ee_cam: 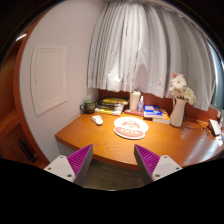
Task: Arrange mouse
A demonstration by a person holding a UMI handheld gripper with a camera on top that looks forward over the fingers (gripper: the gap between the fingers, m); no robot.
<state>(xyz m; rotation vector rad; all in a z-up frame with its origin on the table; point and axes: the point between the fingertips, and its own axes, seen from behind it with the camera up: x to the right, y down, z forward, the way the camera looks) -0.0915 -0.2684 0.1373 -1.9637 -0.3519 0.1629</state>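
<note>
A small white mouse (97, 120) lies on the wooden table (100, 142), toward its far left part, left of a round plate. My gripper (113, 162) is held well back from the table's near edge, high above the floor, with its purple pads (80, 160) wide apart and nothing between them. The mouse is far beyond the fingers, ahead and a little left.
A round white plate with a red pattern (131, 126) sits mid-table. A vase of flowers (179, 100) stands at the right, books (153, 113) and a white jug (135, 101) at the back, a dark pot (89, 106) back left. Curtains hang behind.
</note>
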